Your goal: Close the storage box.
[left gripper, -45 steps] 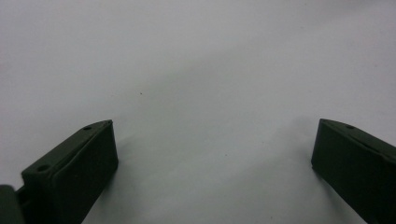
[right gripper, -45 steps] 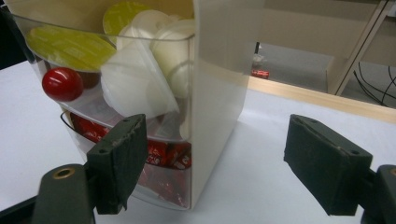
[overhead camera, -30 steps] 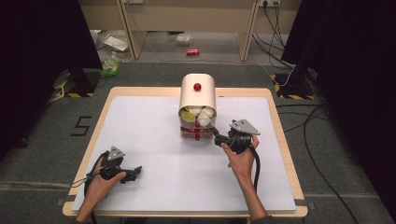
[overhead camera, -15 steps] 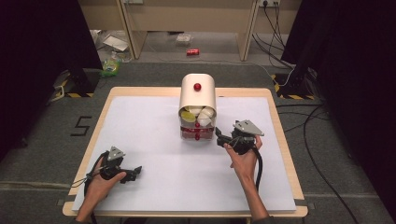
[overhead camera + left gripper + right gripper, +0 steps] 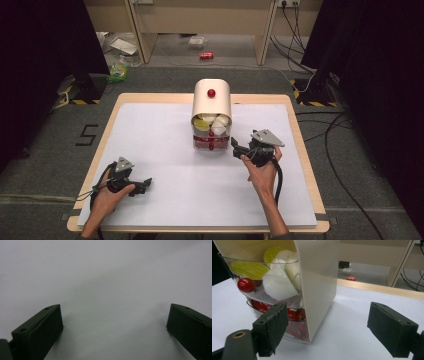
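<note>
— Jaws first: how do they stand on each side?

— Both pairs are spread wide with nothing between them. The right gripper (image 5: pixel 239 148) sits just beside the cream drawer box (image 5: pixel 212 107), at its front right corner, with its jaws pointing toward the box. In the right gripper view the right gripper (image 5: pixel 329 327) has one black pad in front of the lower drawer and the other out over the bare white table cover (image 5: pixel 352 340), neither one touching the box.

— And the other hand?

— The left gripper (image 5: pixel 142 184) rests well away from the cream drawer box, out toward the near left of it, low on the table cover. The left gripper view shows its jaws far apart over plain white surface.

— What does the box hold?

— It stands upright at the middle of the table's far side, a red knob (image 5: pixel 211 93) on its top. The upper clear drawer (image 5: pixel 259 287) has its own red knob and holds white capsules (image 5: pixel 278 283) and yellow-green lidded ones (image 5: pixel 247 268). The lower drawer (image 5: pixel 292 327) beneath it holds red items; I cannot tell exactly what they are.
</note>
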{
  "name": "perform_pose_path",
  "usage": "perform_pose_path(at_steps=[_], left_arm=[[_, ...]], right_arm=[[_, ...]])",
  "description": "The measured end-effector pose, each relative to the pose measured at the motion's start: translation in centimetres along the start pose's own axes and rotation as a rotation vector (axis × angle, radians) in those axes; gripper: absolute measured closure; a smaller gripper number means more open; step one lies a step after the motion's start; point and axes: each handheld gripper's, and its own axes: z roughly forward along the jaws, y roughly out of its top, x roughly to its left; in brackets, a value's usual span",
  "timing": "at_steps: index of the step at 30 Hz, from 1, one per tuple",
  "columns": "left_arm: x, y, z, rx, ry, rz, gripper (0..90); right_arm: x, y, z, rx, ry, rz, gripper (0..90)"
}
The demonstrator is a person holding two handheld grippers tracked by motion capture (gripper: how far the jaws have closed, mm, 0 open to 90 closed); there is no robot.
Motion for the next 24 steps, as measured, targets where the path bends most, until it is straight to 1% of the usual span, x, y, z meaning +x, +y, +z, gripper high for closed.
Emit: perform_pose_path(at_steps=[10, 15, 22, 24], left_arm=[[0.0, 0.0, 0.0, 0.000, 0.000, 0.000, 0.0], [0.0, 0.0, 0.0, -0.001, 0.000, -0.001, 0.0], [0.0, 0.0, 0.0, -0.001, 0.000, -0.001, 0.0], [0.0, 0.0, 0.0, -0.001, 0.000, -0.001, 0.0]], right_arm=[[0.3, 0.0, -0.5, -0.001, 0.010, -0.002, 17.4], [0.2, 0.0, -0.8, -0.003, 0.010, 0.002, 17.4], [-0.1, -0.2, -1.4, -0.003, 0.006, -0.007, 17.4], [-0.3, -0.3, -1.6, -0.002, 0.003, 0.001, 17.4]])
